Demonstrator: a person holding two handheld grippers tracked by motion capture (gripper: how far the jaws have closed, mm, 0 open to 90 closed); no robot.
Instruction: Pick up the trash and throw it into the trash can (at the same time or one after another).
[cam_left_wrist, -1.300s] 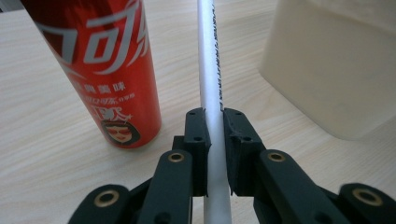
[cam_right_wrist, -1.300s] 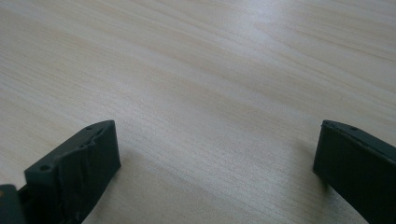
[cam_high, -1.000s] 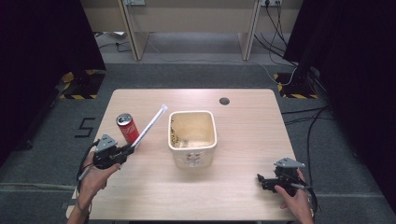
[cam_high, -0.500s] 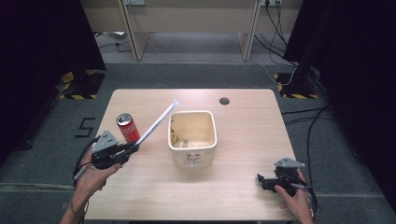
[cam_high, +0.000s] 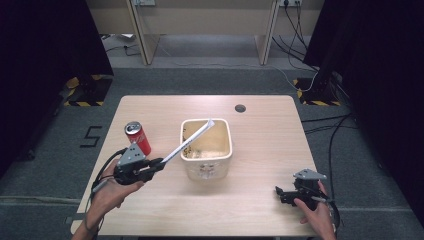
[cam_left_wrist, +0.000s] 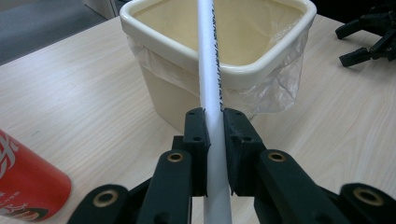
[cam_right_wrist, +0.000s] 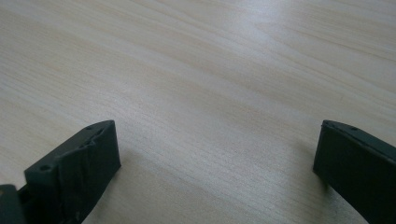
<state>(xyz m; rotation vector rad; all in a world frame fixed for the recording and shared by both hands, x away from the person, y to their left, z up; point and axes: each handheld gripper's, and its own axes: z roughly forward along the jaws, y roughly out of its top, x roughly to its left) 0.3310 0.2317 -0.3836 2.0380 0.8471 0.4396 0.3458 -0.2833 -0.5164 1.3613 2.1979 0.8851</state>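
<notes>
We clamped left gripper (cam_left_wrist: 214, 122) on white tube (cam_left_wrist: 211, 79) over bin (cam_high: 206, 159) | our right gripper (cam_right_wrist: 217, 163) gaped empty above table (cam_right_wrist: 196, 70)

Tube: long white paper-wrapped stick (cam_high: 187, 142) with a line of dark print along its length, straight and undamaged.
Grip: lower end pinched between the jaws of the left gripper (cam_high: 159, 162), pads pressing both sides.
Pose: slanting up and away, off the table.
Far end: over the open cream bin (cam_high: 226, 150), just past its near rim.
</notes>
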